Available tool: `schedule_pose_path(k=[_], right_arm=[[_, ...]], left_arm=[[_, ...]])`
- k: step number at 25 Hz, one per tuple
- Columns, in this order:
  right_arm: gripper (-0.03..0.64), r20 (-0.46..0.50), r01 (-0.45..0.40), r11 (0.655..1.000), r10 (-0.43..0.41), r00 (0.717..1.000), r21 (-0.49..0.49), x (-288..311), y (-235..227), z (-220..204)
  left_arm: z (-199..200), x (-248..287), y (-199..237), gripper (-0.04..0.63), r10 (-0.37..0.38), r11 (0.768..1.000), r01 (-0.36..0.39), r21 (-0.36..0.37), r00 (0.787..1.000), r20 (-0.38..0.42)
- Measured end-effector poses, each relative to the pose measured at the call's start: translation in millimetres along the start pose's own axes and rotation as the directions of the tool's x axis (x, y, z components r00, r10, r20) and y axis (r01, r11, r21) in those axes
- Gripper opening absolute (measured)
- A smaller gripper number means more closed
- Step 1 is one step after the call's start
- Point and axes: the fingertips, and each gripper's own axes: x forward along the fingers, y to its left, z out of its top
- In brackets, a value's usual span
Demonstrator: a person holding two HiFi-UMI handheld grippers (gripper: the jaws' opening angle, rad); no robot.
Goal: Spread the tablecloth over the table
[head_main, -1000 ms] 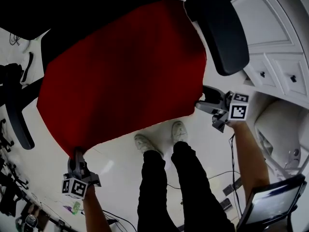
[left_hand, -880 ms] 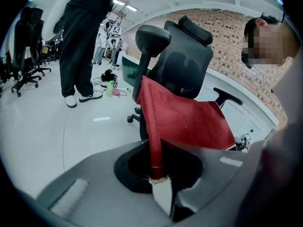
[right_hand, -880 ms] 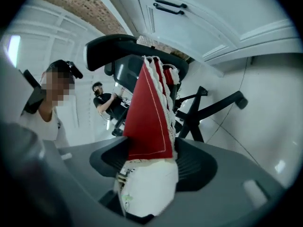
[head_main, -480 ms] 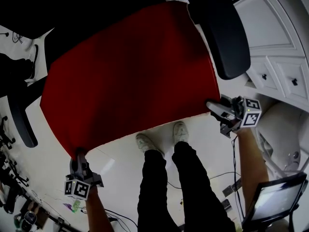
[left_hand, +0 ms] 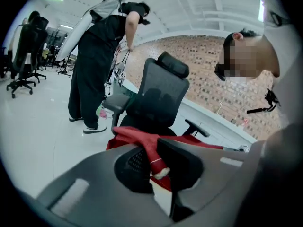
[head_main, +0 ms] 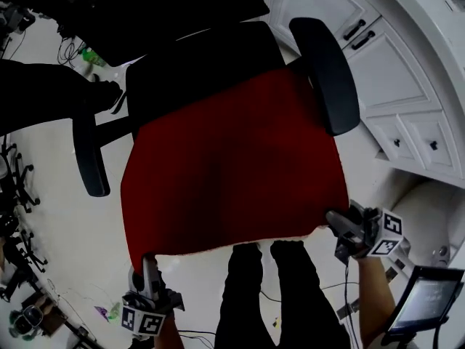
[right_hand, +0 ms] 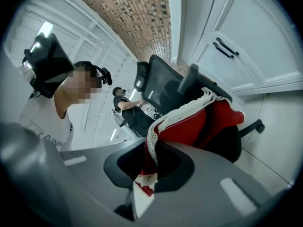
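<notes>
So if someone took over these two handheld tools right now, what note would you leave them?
Left tool: shut on one near corner of the red tablecloth.
Right tool: jaws have just been closing, now shut on the other near corner.
Cloth: held up between both tools, stretching over a black office chair; no table in view.
Done: both corners gripped.
Left: get it over the table and spread it flat.

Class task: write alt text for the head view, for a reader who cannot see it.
Seen from above, a red tablecloth hangs spread between the left gripper and right gripper, each shut on a near corner, over a black office chair.
</notes>
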Motion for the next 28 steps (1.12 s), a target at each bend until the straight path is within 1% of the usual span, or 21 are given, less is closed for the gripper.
schedule_pose_path(k=[3, 6, 8, 11, 12, 13, 15, 18, 20, 22, 24, 26, 28], right_arm=[[0.035, 0.079, -0.031, 0.999, 0.029, 0.996, 0.023, 0.5, 56.9, 26.9], [0.035, 0.168, -0.073, 0.997, 0.066, 0.984, 0.039, 2.0, 101.2, 69.0], [0.035, 0.244, -0.104, 0.994, 0.092, 0.966, 0.038, -1.2, 123.7, 104.6], [0.035, 0.352, -0.115, 0.993, 0.099, 0.931, 0.026, -11.6, 169.1, 157.4], [0.035, 0.373, -0.114, 0.993, 0.101, 0.922, 0.013, -13.5, 187.2, 174.3], [0.035, 0.379, -0.106, 0.994, 0.101, 0.920, -0.006, -14.5, 204.0, 189.5], [0.035, 0.374, -0.092, 0.994, 0.106, 0.921, -0.056, -14.9, 234.8, 217.1], [0.035, 0.390, -0.096, 0.988, 0.135, 0.911, -0.117, -21.9, 276.6, 257.8], [0.035, 0.398, -0.076, 0.983, 0.139, 0.907, -0.169, -30.7, 305.6, 284.1], [0.035, 0.393, -0.031, 0.971, 0.125, 0.911, -0.238, -41.6, 333.5, 304.1], [0.035, 0.395, 0.015, 0.952, 0.112, 0.912, -0.306, -55.2, 357.3, 321.5], [0.035, 0.420, 0.065, 0.932, 0.097, 0.903, -0.357, -72.1, 374.9, 338.6], [0.035, 0.454, 0.138, 0.909, 0.061, 0.889, -0.393, -91.7, 384.8, 350.4]], left_arm=[[49.7, -33.0, -38.8, 0.020, -0.050, 0.999, 0.050, 0.008, 0.997, 0.065], [107.3, -61.5, -63.9, 0.020, -0.074, 0.997, 0.072, 0.018, 0.983, 0.168], [147.7, -77.3, -73.4, 0.020, -0.072, 0.997, 0.064, 0.041, 0.968, 0.240], [207.1, -107.2, -90.7, 0.020, -0.059, 0.997, 0.038, 0.073, 0.950, 0.306], [225.5, -117.4, -99.4, 0.020, -0.058, 0.996, 0.031, 0.087, 0.944, 0.324], [243.0, -126.6, -108.9, 0.020, -0.058, 0.994, 0.023, 0.105, 0.938, 0.340], [275.5, -143.3, -127.2, 0.020, -0.059, 0.990, 0.007, 0.139, 0.926, 0.373], [319.5, -164.3, -153.1, 0.020, -0.078, 0.987, 0.008, 0.160, 0.896, 0.436], [345.5, -172.7, -173.3, 0.020, -0.099, 0.983, 0.016, 0.181, 0.881, 0.462], [364.9, -180.2, -195.6, 0.020, -0.122, 0.976, 0.019, 0.219, 0.876, 0.467], [379.3, -184.8, -215.4, 0.020, -0.150, 0.970, 0.035, 0.241, 0.867, 0.476], [390.8, -183.5, -233.6, 0.020, -0.179, 0.967, 0.061, 0.248, 0.855, 0.487], [397.3, -179.9, -250.3, 0.020, -0.198, 0.962, 0.075, 0.262, 0.852, 0.485]])
